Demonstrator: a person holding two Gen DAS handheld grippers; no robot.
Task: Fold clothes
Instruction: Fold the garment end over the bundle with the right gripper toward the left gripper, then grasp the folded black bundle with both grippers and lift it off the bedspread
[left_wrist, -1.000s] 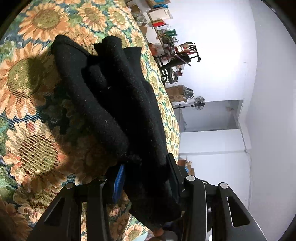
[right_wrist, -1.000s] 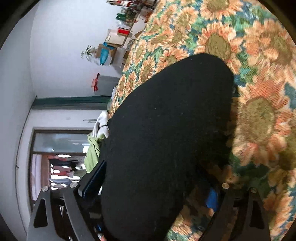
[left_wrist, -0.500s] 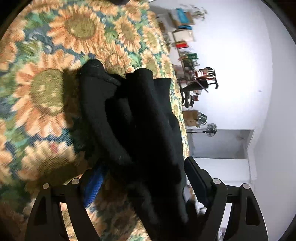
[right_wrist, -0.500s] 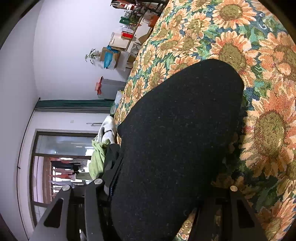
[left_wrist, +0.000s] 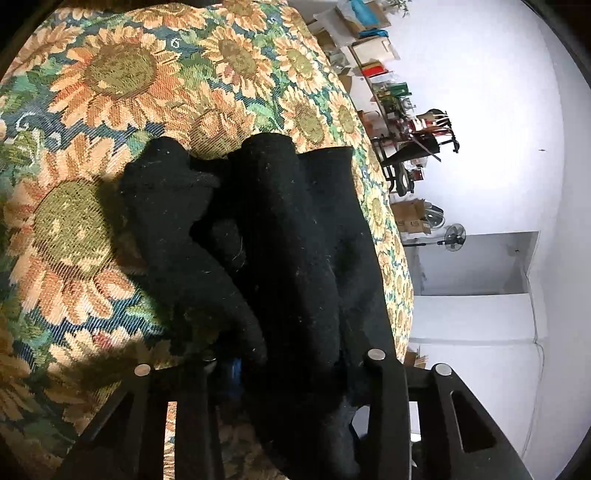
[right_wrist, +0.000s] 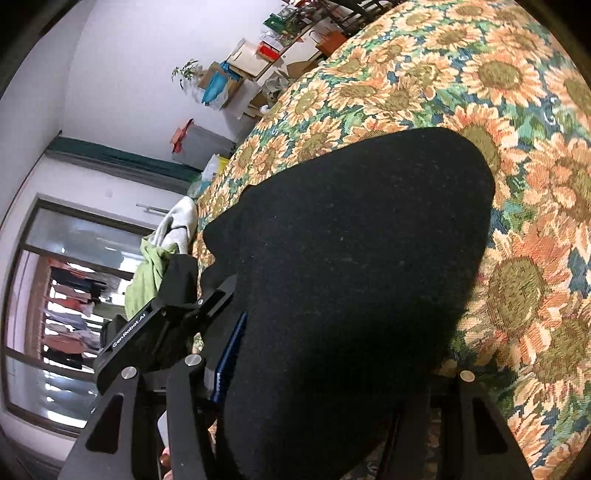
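Black knit garment (left_wrist: 280, 258) lies bunched on sunflower-patterned cloth (left_wrist: 110, 81) from 12 to 6 o'clock; folding unfinished. Left gripper (left_wrist: 295, 373) jaws, just closing, and right gripper (right_wrist: 332, 373) jaws both clamp it.

Fingertips of left gripper (left_wrist: 295, 373) buried under black garment (left_wrist: 280, 258) at lower centre. Right fingertip of right gripper (right_wrist: 332, 376) hidden likewise. Shelf clutter (left_wrist: 373, 70), upper right, too small to identify.

Left claw (left_wrist: 295, 365): black plastic frame w/ triangular cutouts, silver round screws, blue pad. Right claw (right_wrist: 325, 373): same build, blue pad; white "GenRobot.AI" lettering on other claw.
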